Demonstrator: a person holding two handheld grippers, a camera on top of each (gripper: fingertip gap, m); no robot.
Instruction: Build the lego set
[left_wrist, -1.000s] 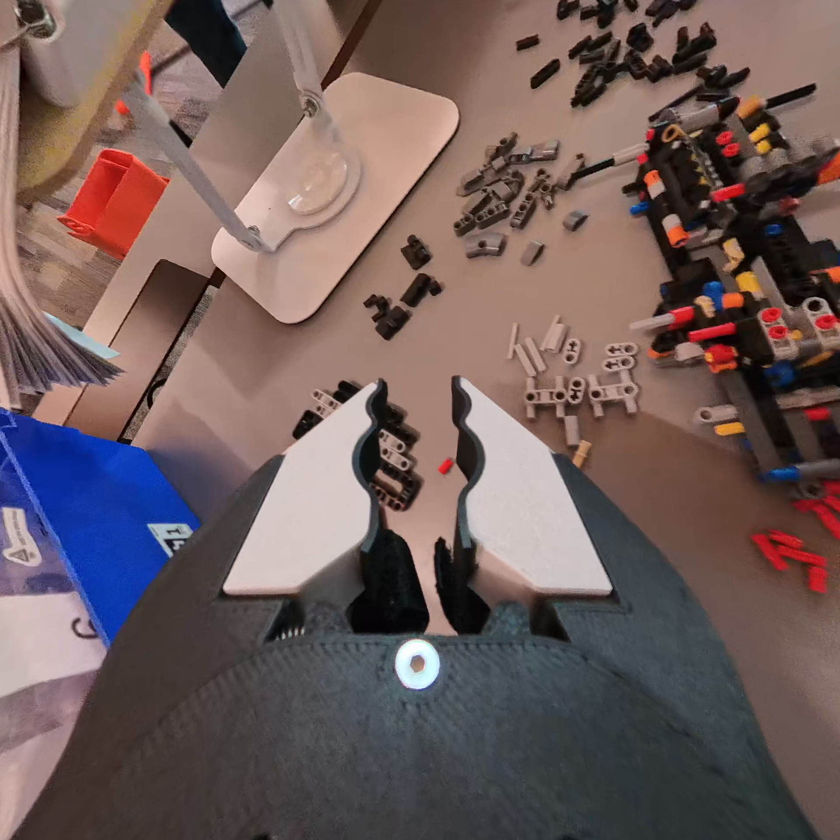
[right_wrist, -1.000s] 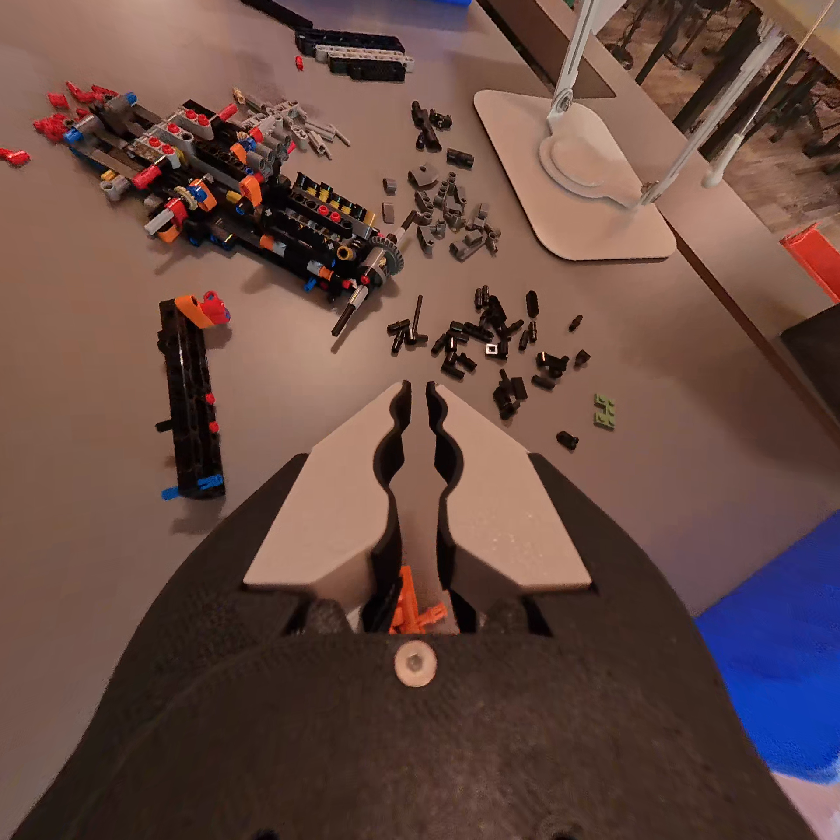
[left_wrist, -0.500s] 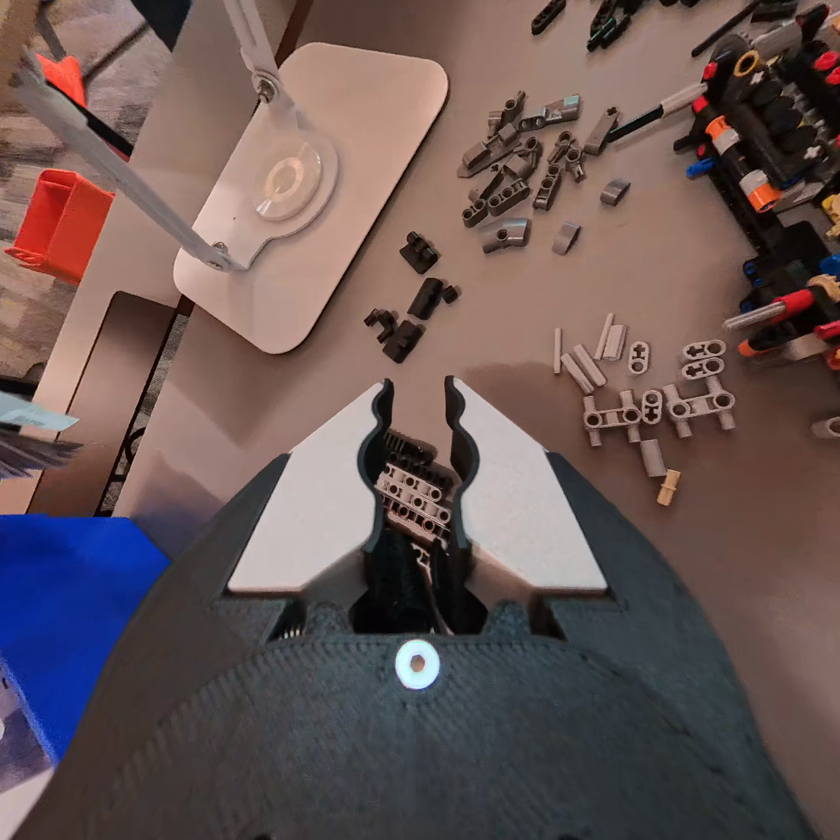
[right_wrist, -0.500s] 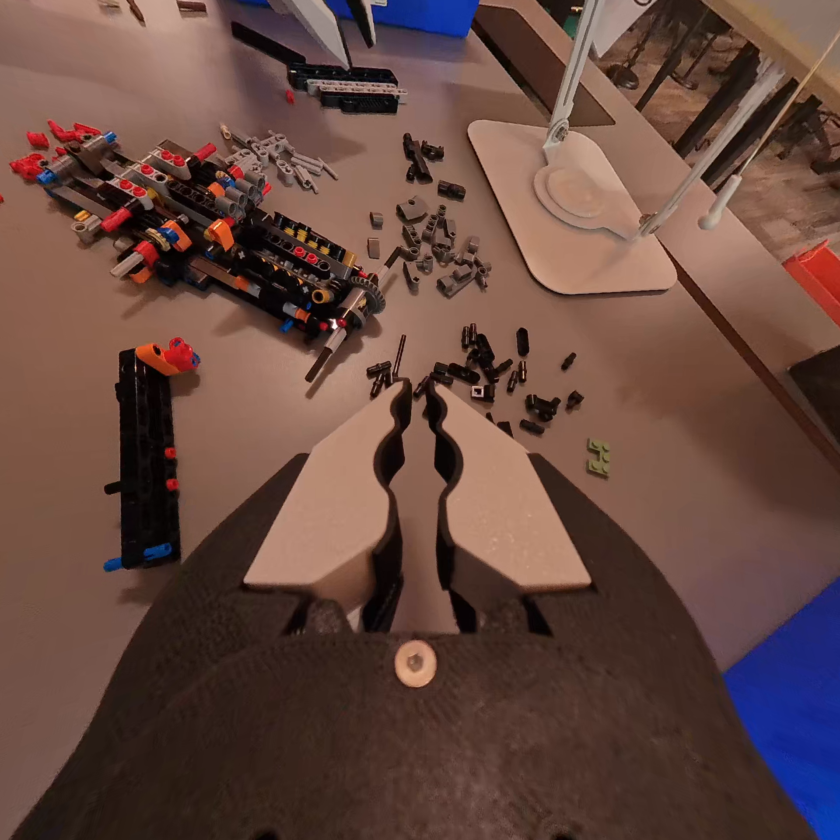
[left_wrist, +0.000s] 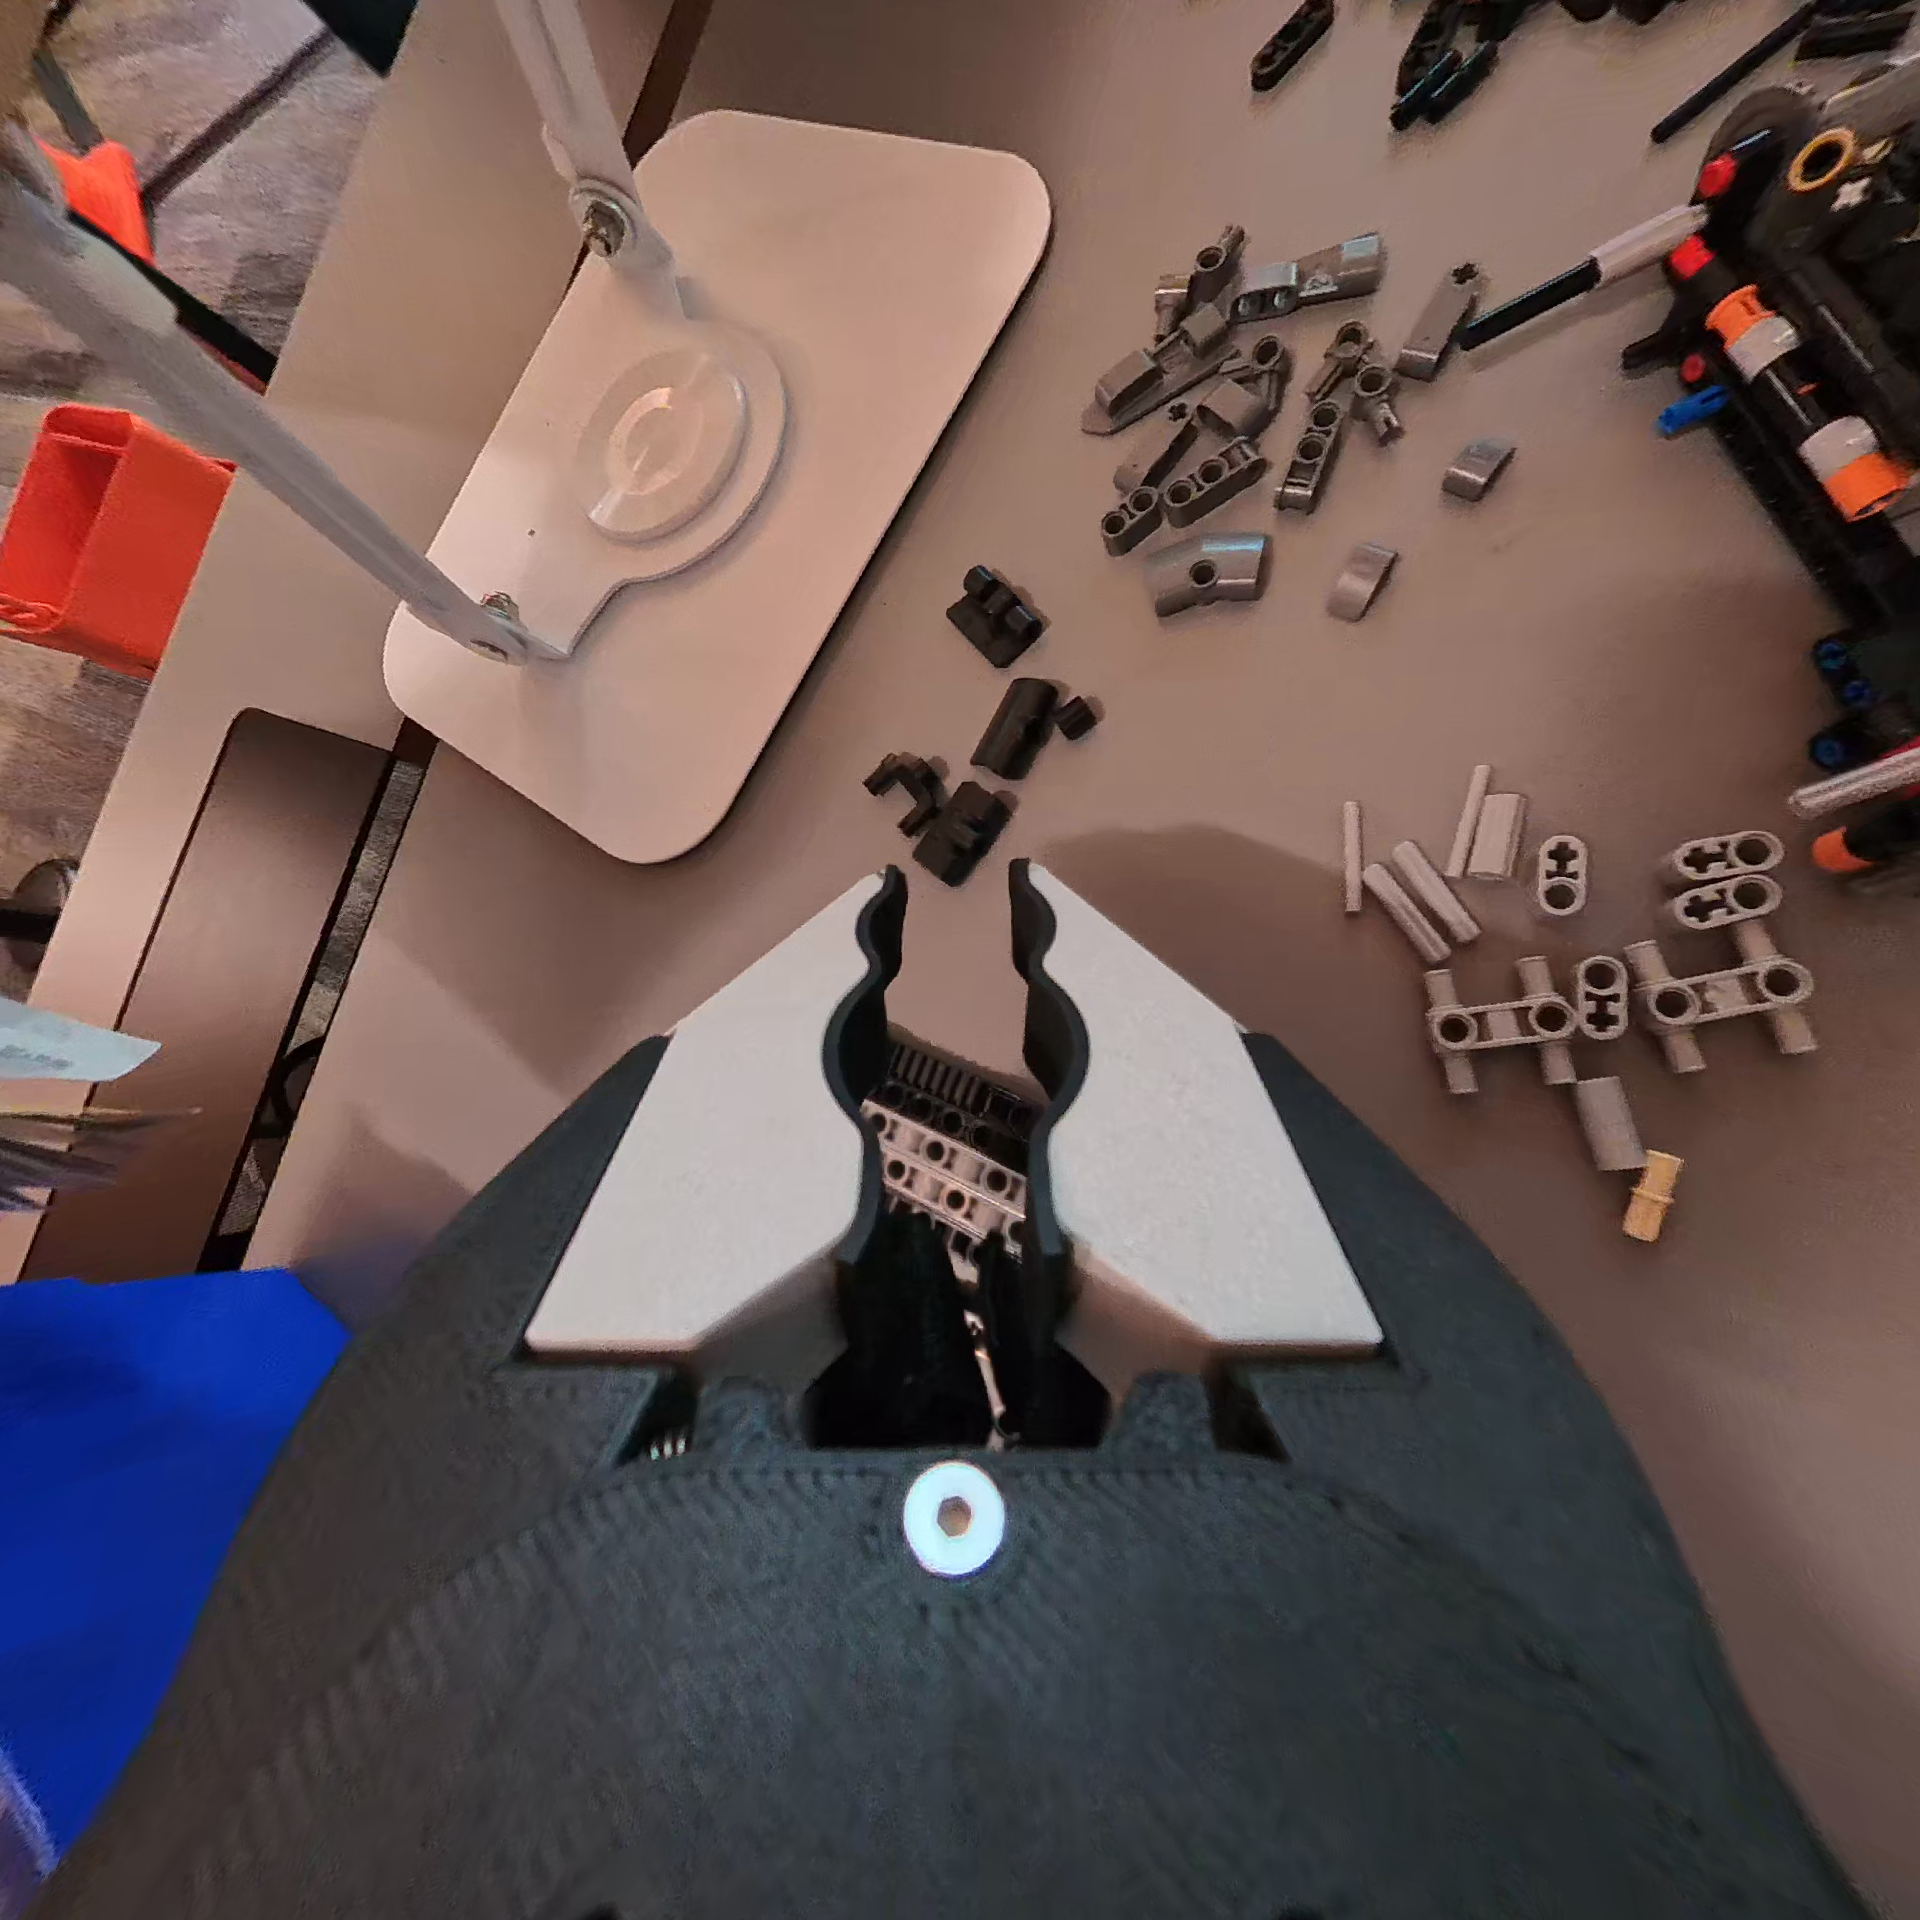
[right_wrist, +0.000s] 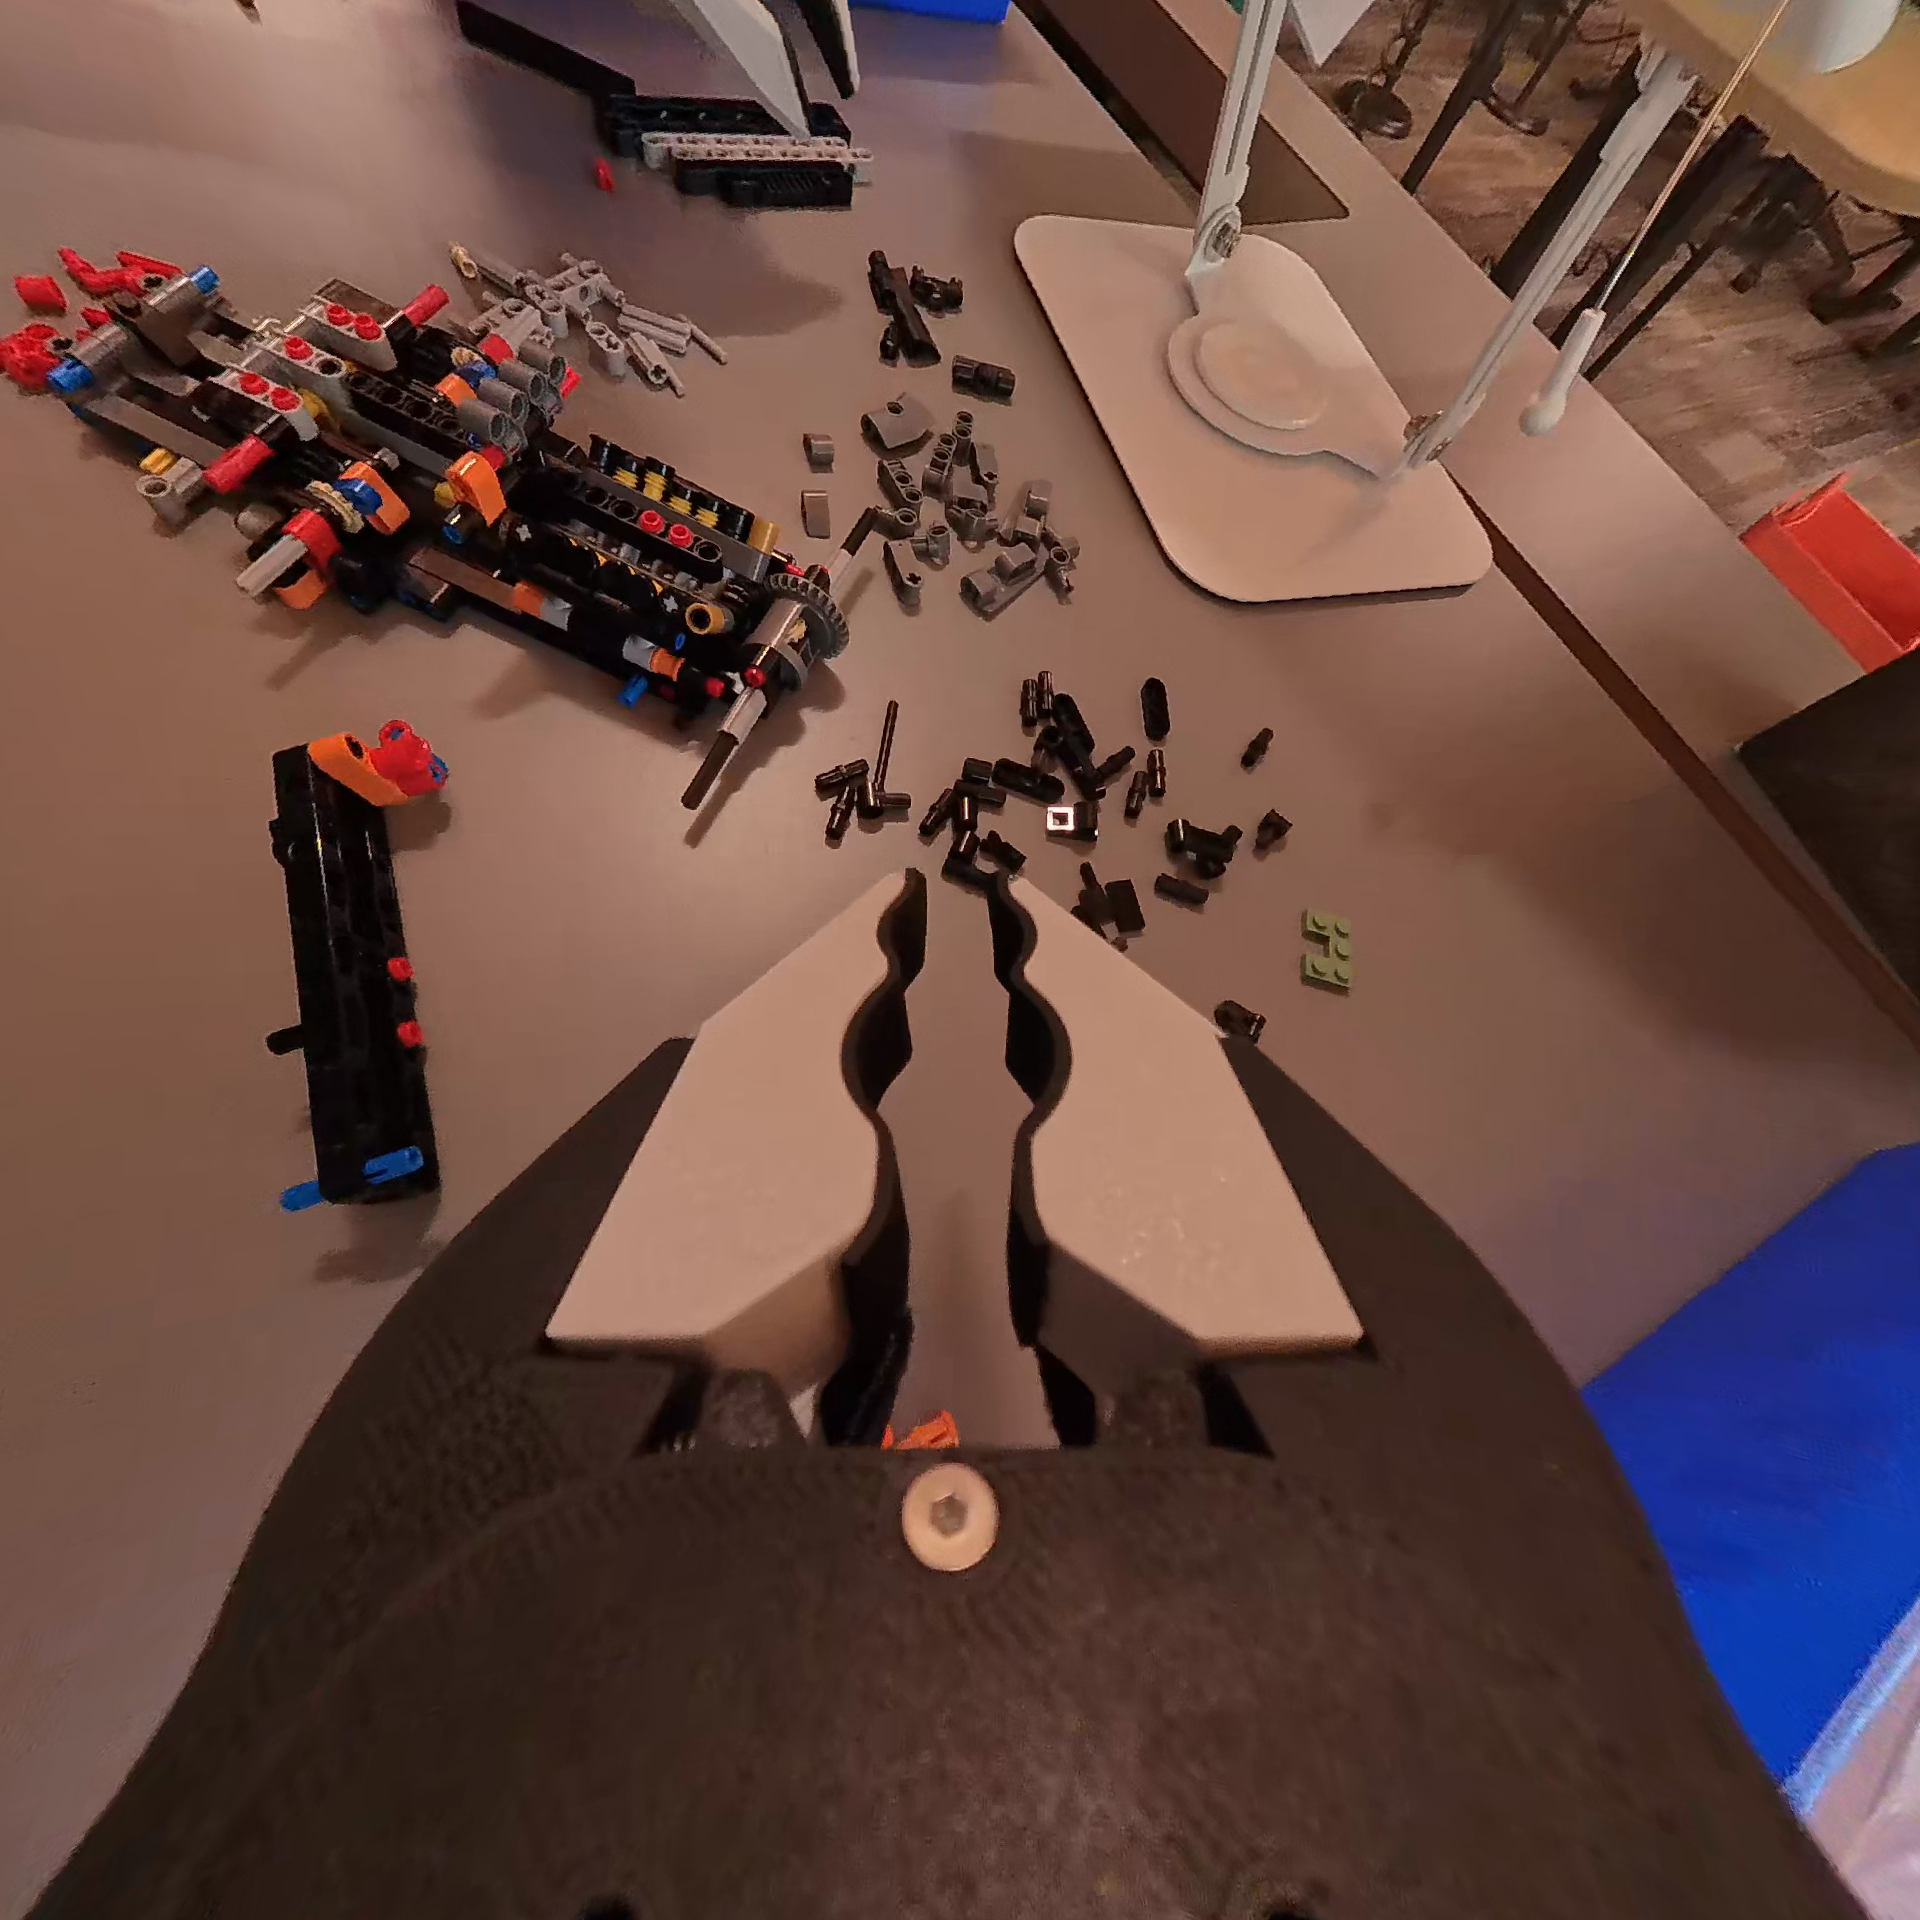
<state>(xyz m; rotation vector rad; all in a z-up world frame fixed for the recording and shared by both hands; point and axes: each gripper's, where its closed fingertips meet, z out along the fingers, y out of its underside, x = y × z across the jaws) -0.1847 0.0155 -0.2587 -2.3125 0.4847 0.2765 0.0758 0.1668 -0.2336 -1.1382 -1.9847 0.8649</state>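
Lego chassis (right_wrist: 447, 488) lies at 10 o'clock on the worktop (right_wrist: 1455, 935) in the right view, loose pieces sorted by colour around it, probably for easy picking. Left hand-held gripper (left_wrist: 956, 883) hangs, fingers apart, over the beam stack (left_wrist: 951, 1143), likely lining up a grasp; a second ago the stack sat left of its fingers. Right hand-held gripper (right_wrist: 956, 888), slightly apart and empty, now reaches the black pins (right_wrist: 1060, 800).
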